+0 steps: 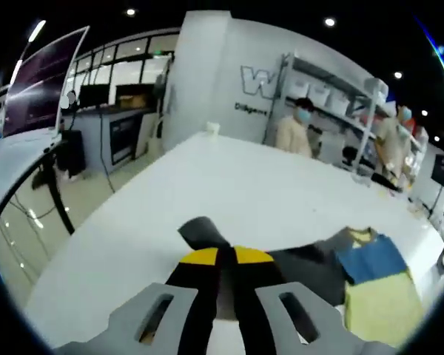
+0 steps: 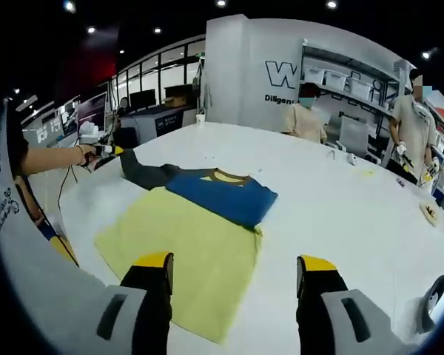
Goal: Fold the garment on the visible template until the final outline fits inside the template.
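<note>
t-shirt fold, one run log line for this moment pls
left gripper: shut on dark sleeve | right gripper: open, above yellow hem | t-shirt: flat on white table, unfolded

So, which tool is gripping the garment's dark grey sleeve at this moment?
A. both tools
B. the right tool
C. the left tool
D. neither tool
C: the left tool is closed on the dark grey sleeve of the garment, pulling it out across the white table, while the right tool stands open above the yellow part, gripping nothing.
</note>
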A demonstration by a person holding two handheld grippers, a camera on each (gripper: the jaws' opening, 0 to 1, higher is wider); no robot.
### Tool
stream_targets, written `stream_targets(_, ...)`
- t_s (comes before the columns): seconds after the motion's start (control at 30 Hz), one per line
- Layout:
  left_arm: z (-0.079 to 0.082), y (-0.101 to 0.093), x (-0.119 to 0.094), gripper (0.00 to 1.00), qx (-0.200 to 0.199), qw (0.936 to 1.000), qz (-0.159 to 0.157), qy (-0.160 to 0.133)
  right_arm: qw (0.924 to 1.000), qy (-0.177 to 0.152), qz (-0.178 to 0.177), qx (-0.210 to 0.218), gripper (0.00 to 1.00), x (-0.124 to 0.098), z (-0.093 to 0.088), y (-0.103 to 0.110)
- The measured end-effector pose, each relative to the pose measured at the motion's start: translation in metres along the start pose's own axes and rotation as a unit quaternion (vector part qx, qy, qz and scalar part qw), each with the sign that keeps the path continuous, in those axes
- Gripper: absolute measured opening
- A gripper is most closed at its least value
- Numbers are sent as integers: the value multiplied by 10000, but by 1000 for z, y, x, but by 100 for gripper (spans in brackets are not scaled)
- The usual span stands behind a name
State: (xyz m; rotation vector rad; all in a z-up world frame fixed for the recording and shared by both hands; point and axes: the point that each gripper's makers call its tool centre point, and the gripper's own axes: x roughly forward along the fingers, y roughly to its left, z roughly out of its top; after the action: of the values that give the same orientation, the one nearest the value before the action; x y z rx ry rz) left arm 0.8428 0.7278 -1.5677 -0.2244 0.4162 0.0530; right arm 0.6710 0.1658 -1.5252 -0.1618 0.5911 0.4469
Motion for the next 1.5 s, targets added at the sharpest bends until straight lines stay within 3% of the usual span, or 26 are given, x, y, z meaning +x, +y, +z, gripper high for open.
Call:
stream_targets(0.27,41,-69,-4,2,227,9962,-768,-347,9996,-165,-123,182,65,-18,-9,-5)
stream_targets(0.3,50,-85,-6,2,297,9945,-906,-440,9996,-168,-128,192,65,-19,-10,-5)
stream_targets(0.43,64,-114,-7,2,448,9907,-1166,-539,9993,-211,-168,248,65,-26,-16,-8)
stream_targets(0.47,71,-134,-6,2,564,9866,-1423,-559,9990,-253,-200,297,65,-31,-19,-10)
stream_targets(0.57,83,-163,-13,2,679,9813,-1673,-669,9982,-323,-311,396,65,-39,-23,-16)
stream_targets(0.63,86,-169,-14,2,679,9804,-1715,-689,9979,-350,-350,429,65,-44,-24,-17)
stream_targets(0.73,96,-198,-11,2,614,9736,-2054,-782,9975,-373,-392,462,65,-49,-28,-19)
stream_targets(1.03,87,-259,-8,2,730,9609,-2574,-712,9952,-467,-529,676,65,-65,-44,-28)
stream_targets(1.2,72,-288,-8,2,881,9537,-2817,-569,9940,-485,-620,765,65,-73,-51,-32)
stream_targets(1.4,47,-340,-13,2,1136,9390,-3229,-345,9914,-536,-778,908,65,-85,-60,-39)
stream_targets(1.5,33,-354,-11,2,1311,9340,-3314,-251,9909,-487,-819,952,64,-91,-65,-41)
